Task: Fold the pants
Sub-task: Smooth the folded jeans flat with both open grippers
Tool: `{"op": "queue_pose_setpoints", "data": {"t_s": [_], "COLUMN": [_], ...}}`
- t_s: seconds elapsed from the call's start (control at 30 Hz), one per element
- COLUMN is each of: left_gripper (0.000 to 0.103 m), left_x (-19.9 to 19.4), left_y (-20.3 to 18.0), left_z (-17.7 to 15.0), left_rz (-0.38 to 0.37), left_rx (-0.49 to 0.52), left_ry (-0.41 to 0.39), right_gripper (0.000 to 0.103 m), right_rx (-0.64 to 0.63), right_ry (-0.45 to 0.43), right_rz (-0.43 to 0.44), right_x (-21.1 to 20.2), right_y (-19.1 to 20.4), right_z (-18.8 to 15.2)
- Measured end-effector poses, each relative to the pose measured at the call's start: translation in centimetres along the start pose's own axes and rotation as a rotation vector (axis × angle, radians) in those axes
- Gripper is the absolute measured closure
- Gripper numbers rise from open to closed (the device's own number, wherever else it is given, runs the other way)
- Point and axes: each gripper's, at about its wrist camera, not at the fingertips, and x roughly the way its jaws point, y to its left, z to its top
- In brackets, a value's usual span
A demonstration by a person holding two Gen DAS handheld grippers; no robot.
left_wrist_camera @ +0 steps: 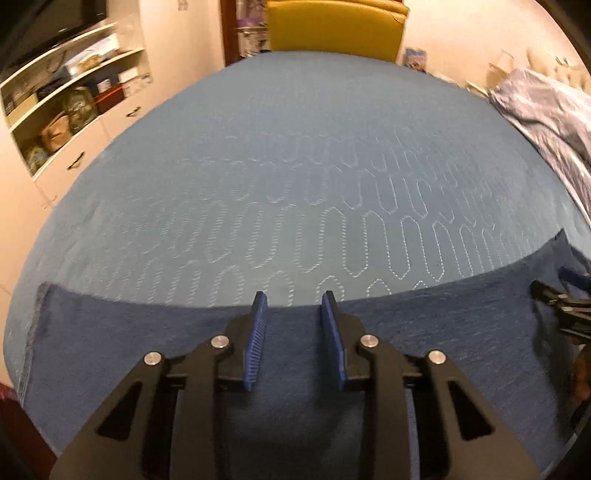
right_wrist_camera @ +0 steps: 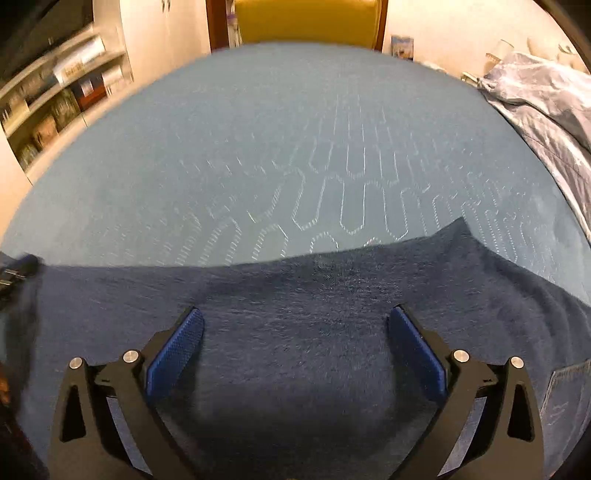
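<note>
Nearest us, the pants (left_wrist_camera: 110, 332) lie flat along the near edge of the table, a dark blue, felt-like band whose long axis runs from 9 to 3 o'clock; in the right wrist view a stitched pocket (right_wrist_camera: 565, 391) shows at 4 o'clock, so the seat end lies that way. Our left gripper (left_wrist_camera: 294, 299) hangs over the cloth's far edge with its jaws narrowed to a small gap; the ribbed blue pads (left_wrist_camera: 334, 332) stand apart, and we cannot tell whether any cloth is caught between them. Our right gripper (right_wrist_camera: 295, 314) hovers over the middle of the pants with its jaws spread wide and nothing in them. The far edge of the pants runs nearly straight, lifting to a soft corner (right_wrist_camera: 461, 223) at 1 o'clock. Beyond it the quilt (left_wrist_camera: 295, 147), lighter blue with pale looping stitch lines, covers the rounded table and lies bare towards 12 o'clock. At 12 o'clock stands a mustard chair (left_wrist_camera: 336, 29); at 10 o'clock white shelves (left_wrist_camera: 74, 103) hold boxes; at 2 o'clock a crumpled pale sheet (left_wrist_camera: 546, 118) lies at the table's side.
</note>
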Motion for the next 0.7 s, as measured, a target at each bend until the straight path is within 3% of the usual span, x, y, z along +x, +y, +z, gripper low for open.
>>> {"op": "queue_pose_setpoints", "data": {"t_s": [0.07,0.13,0.2,0.27,0.33,0.37,0.53,0.6,0.63,0.7], "left_gripper": [0.071,0.071,0.069,0.068,0.068,0.068,0.068,0.068,0.068,0.068], "left_x": [-1.4,-3.0,-4.0,-4.7,-4.4,-4.2,-3.5,-2.7,-2.2,-0.7], "left_y": [-0.5,-1.4,-3.4,-4.9,-6.9,-7.9,-14.2,-16.7,-17.7,-19.8], "left_z": [-0.4,-0.8,-0.9,-1.3,-1.5,-1.6,-1.8,-1.6,-1.5,-1.2], "left_rz": [-0.011,-0.037,-0.099,-0.174,-0.204,-0.217,-0.298,-0.325,-0.329,-0.332], "left_rx": [-0.017,0.006,0.053,0.082,0.114,0.129,0.202,0.229,0.237,0.249], "left_ry": [-0.018,-0.045,-0.059,-0.072,-0.068,-0.064,-0.064,-0.053,-0.047,-0.02], "right_gripper": [0.006,0.006,0.006,0.007,0.024,0.027,0.038,0.048,0.048,0.048], "right_rx": [0.0,0.019,0.045,0.107,0.153,0.173,0.23,0.257,0.236,0.187], "right_ry": [-0.017,-0.091,-0.124,-0.131,-0.12,-0.103,-0.019,-0.01,-0.025,-0.029], "right_rz": [-0.006,0.033,0.046,0.057,0.014,-0.016,-0.186,-0.17,-0.148,-0.19], "right_x": [-0.7,-3.5,-5.7,-7.7,-8.7,-8.8,-6.8,-5.8,-5.6,-5.5], "right_y": [0.1,-1.1,-3.9,-9.3,-14.3,-17.8,-27.4,-29.5,-29.7,-28.7], "right_z": [0.7,0.8,0.4,-0.9,-1.9,-2.6,-4.7,-5.7,-6.2,-6.4]}}
